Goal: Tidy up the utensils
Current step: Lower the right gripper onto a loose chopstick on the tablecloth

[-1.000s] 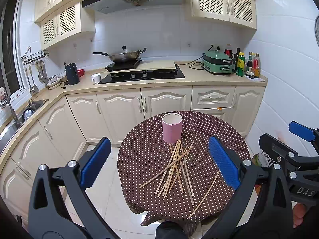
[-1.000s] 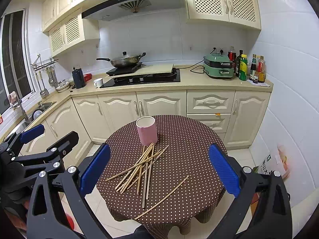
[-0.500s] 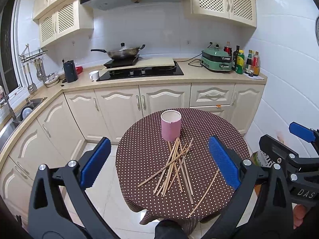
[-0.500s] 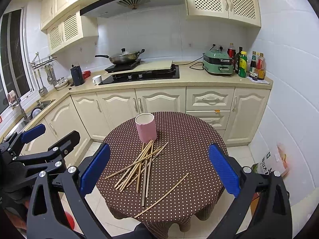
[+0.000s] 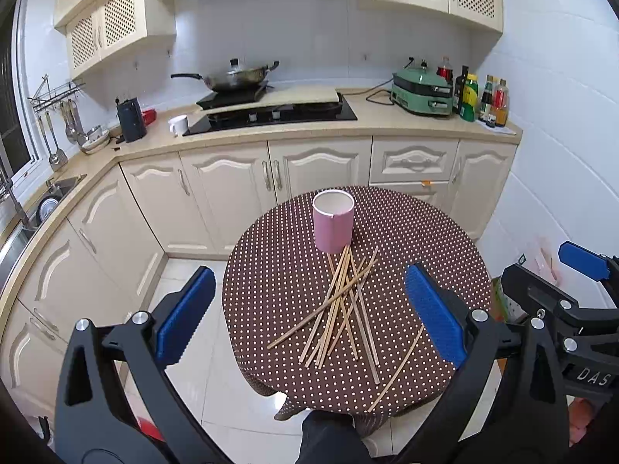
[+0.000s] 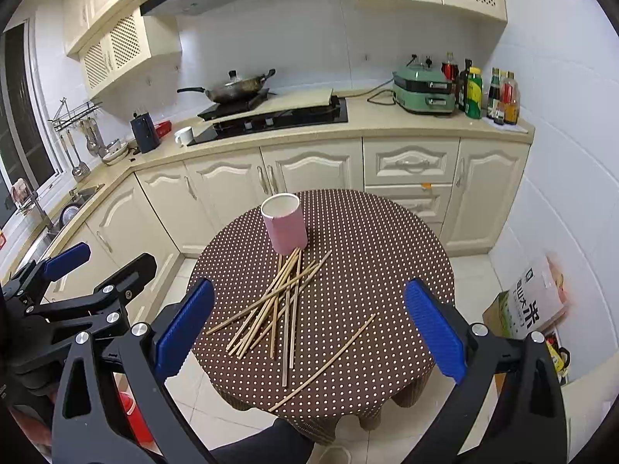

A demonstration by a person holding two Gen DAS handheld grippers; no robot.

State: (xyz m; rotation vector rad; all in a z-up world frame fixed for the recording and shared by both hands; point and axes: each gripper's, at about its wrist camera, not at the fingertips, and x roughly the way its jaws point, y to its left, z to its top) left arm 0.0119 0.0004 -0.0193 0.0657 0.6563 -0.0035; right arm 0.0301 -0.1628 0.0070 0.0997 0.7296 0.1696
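A round bench [image 5: 425,232] covered with a brown polka-dot cloth is seen in both wrist views, and on it a pink cylindrical holder [image 5: 333,225] is set upright toward the far side, with a loose pile of wooden chopsticks [image 5: 340,301] crossed over one another just in front of it, their far ends reaching its base. One single chopstick [image 6: 323,363] is laid apart from the pile, nearer the front edge. The left gripper [image 5: 309,317] and the right gripper [image 6: 309,321] are both held above and short of the bench, the blue-padded fingers [image 5: 433,319] of each spread wide with nothing between them.
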